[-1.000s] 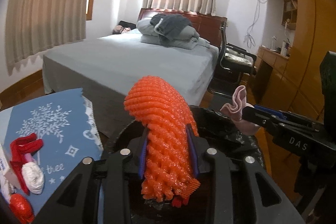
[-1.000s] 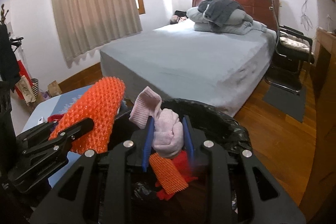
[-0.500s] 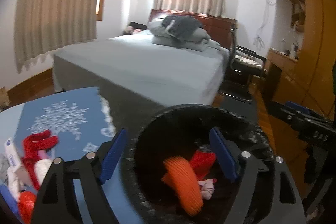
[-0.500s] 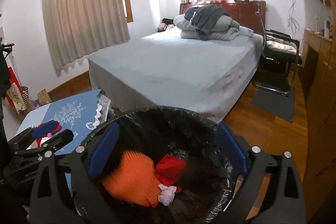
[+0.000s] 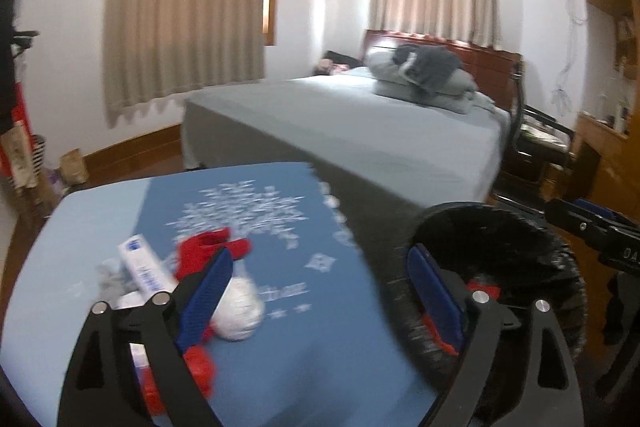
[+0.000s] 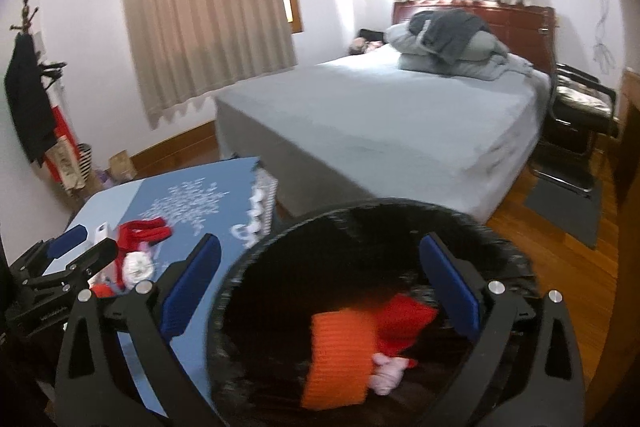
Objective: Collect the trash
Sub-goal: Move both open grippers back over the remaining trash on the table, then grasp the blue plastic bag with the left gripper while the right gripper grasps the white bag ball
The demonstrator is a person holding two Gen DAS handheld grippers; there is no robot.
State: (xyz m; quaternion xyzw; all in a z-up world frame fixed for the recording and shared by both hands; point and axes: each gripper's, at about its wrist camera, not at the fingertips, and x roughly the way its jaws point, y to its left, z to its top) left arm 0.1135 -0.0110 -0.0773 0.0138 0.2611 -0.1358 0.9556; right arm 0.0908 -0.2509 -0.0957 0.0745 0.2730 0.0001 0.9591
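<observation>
A black-lined trash bin [image 6: 400,205] holds an orange foam net [image 6: 340,359], a pink wad [image 6: 384,375] and a red scrap [image 6: 404,323]. My right gripper [image 6: 320,243] hangs over the bin, its jaws opening with nothing between them. My left gripper [image 5: 320,259] is over the blue tablecloth [image 5: 304,339] beside the bin [image 5: 520,219], jaws also opening and empty. On the cloth by its left finger lie a white wad [image 5: 240,307], a red scrap [image 5: 208,247], a white-and-blue tube [image 5: 148,267] and more red bits [image 5: 196,363].
A grey bed [image 6: 380,115] with folded bedding stands behind the table and bin. A black chair [image 6: 580,107] and a dark mat [image 6: 564,207] are on the wooden floor to the right. A coat stand [image 6: 28,87] is at the far left wall.
Both grippers opened: the orange net and the pink wad dropped into the bin. The left gripper then swung left over the table, and the right one drew back from the bin.
</observation>
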